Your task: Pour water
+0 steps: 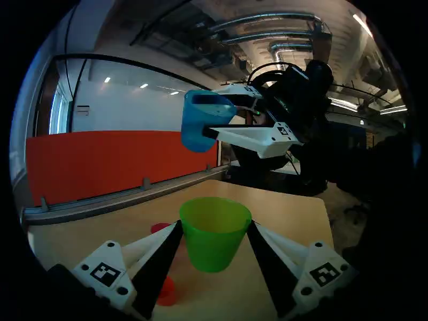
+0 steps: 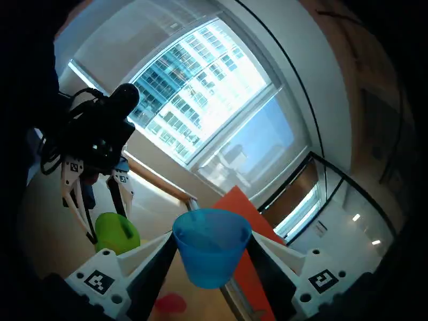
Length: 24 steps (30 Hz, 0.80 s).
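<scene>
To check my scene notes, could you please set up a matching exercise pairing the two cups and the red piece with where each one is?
Things:
1. green cup
2. blue cup
3. red piece

Places:
A. lying on the table
B. raised in the air, in the right tongs
C. upright, in the left tongs

Pairs: 1-C; 2-B; 3-A

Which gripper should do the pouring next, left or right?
Right. The right gripper holds the blue cup raised well above the table, higher than the upright green cup that the left gripper holds low, so it likely just needs to tip.
</scene>
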Available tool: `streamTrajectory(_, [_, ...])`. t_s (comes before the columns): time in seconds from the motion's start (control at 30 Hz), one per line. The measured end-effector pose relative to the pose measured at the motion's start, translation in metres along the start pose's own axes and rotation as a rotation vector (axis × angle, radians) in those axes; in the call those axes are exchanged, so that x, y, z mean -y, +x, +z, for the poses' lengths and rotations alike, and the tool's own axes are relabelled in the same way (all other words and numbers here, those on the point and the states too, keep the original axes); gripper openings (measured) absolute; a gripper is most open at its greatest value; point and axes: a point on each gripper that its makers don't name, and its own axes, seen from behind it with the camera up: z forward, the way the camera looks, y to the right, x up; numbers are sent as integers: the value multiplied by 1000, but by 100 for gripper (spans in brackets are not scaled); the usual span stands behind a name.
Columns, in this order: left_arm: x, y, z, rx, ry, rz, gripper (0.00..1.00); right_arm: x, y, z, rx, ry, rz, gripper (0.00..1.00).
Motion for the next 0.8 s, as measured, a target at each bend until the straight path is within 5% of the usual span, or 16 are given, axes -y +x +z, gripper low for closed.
streamTrajectory(0.8, [-6, 7, 5, -12, -17, 3, 86, -12, -1, 6, 22, -14, -180, 89])
